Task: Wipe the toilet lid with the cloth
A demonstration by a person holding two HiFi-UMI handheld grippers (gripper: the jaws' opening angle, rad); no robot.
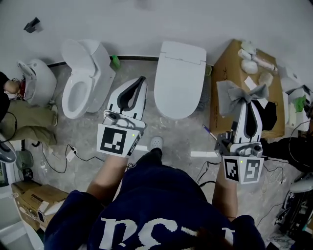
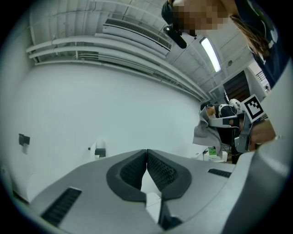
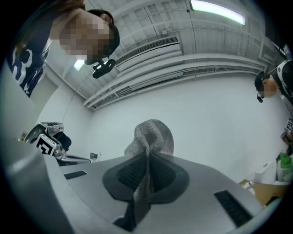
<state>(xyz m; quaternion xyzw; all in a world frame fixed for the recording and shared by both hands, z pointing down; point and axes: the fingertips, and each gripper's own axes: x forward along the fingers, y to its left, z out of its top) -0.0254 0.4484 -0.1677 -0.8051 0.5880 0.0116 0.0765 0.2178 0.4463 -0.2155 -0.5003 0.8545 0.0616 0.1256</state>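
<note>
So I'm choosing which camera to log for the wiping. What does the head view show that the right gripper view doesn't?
Only the head view shows the toilet lid, white and closed, the second toilet to its left with its bowl open, and the cardboard box on the floor. Only the right gripper view shows the ceiling light and, close up, the jaws pressed together on the cloth. Both show the grey cloth pinched in the right gripper.
</note>
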